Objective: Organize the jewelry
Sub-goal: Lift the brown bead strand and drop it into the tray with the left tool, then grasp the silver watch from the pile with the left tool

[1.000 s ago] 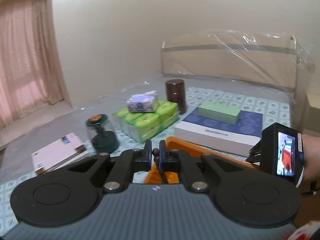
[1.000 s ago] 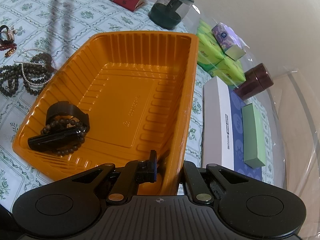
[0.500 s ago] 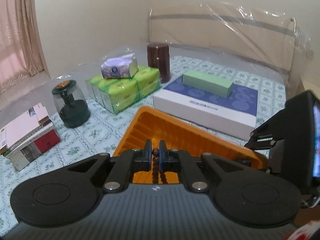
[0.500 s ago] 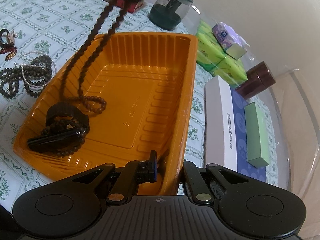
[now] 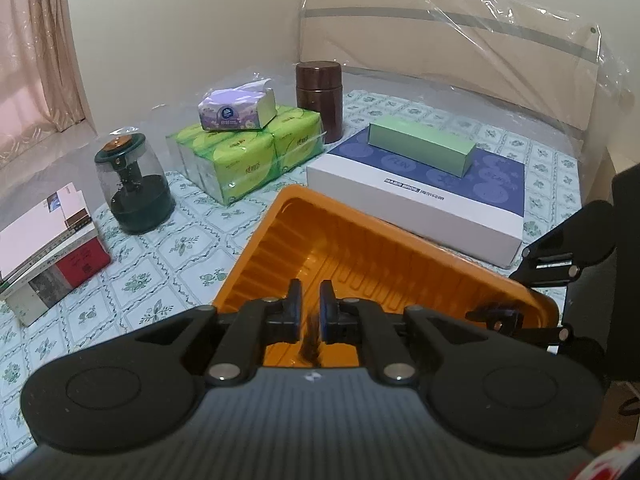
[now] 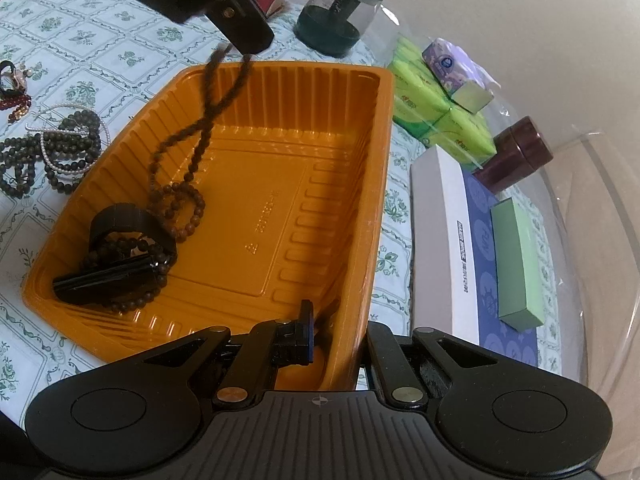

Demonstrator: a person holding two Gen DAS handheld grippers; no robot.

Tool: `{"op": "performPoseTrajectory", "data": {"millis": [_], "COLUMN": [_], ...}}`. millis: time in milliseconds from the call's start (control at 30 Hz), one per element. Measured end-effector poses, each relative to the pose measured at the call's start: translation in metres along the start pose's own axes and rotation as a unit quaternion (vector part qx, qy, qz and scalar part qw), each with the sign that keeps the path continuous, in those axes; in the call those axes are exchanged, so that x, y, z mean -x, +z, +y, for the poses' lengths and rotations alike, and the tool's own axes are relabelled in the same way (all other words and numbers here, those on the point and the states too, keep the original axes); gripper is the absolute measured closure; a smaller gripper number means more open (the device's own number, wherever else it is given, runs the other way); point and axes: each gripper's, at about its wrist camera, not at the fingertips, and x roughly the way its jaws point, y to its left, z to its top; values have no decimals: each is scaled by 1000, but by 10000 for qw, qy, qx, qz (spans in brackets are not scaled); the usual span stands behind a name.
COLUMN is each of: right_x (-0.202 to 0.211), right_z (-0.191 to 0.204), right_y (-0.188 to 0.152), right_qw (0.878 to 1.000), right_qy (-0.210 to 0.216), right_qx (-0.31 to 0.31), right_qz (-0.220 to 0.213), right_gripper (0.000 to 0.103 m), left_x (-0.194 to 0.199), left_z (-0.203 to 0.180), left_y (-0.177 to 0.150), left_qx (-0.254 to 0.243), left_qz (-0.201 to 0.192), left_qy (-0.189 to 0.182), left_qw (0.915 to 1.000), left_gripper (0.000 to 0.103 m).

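since half a second ago more of the brown wooden bead necklace (image 6: 188, 168) has coiled onto the floor of the ribbed orange plastic tray (image 6: 280, 184), beside the black watch (image 6: 116, 252). the left gripper (image 5: 310, 310) hovers above the tray, jaws barely apart, the strand blurred between them. the right gripper (image 6: 338, 336) clamps the tray's near rim.

The bead strand (image 6: 188, 152) blurred where it hung beneath the left gripper (image 6: 236, 50); the right gripper (image 6: 336, 340) had one finger hidden behind the orange tray's (image 6: 376, 216) wall; books (image 5: 44, 252) were cropped at the left wrist view's edge.
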Motion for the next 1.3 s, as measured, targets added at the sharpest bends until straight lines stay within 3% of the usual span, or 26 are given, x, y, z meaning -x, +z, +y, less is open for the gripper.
{"op": "performPoseTrajectory", "data": {"millis": [33, 200, 400, 600, 833, 1000, 1133, 1300], "right_x": [0, 2, 4, 5, 4, 3, 3, 3], "right_z": [0, 2, 3, 4, 4, 4, 5, 6], "right_y": [0, 1, 0, 0, 1, 1, 0, 1], "right_qw": [10000, 10000, 10000, 10000, 10000, 9999, 9999, 9999], "right_qy": [-5, -27, -52, -56, -73, -79, -87, -97], "right_qx": [4, 21, 37, 38, 37, 36, 27, 35], "right_qz": [-2, -18, -22, -16, 21, 53, 71, 94], "right_gripper": [97, 97, 97, 97, 97, 97, 97, 97], "left_x": [3, 25, 61, 95, 118, 121, 118, 104], "left_z": [2, 22, 69, 121, 164, 172, 164, 154], "left_y": [0, -6, -34, -90, -174, -220, -242, -243], "left_qx": [-6, 123, 507, 987, 1535, 1705, 1572, 1517], "left_qz": [-14, -131, -155, -2, 318, 445, 536, 434], "left_qy": [22, 180, 517, 1052, 1668, 1825, 1755, 1540], "left_qw": [10000, 9997, 9973, 9895, 9735, 9673, 9704, 9754], "left_gripper": [85, 85, 81, 79, 79, 79, 79, 75]}}
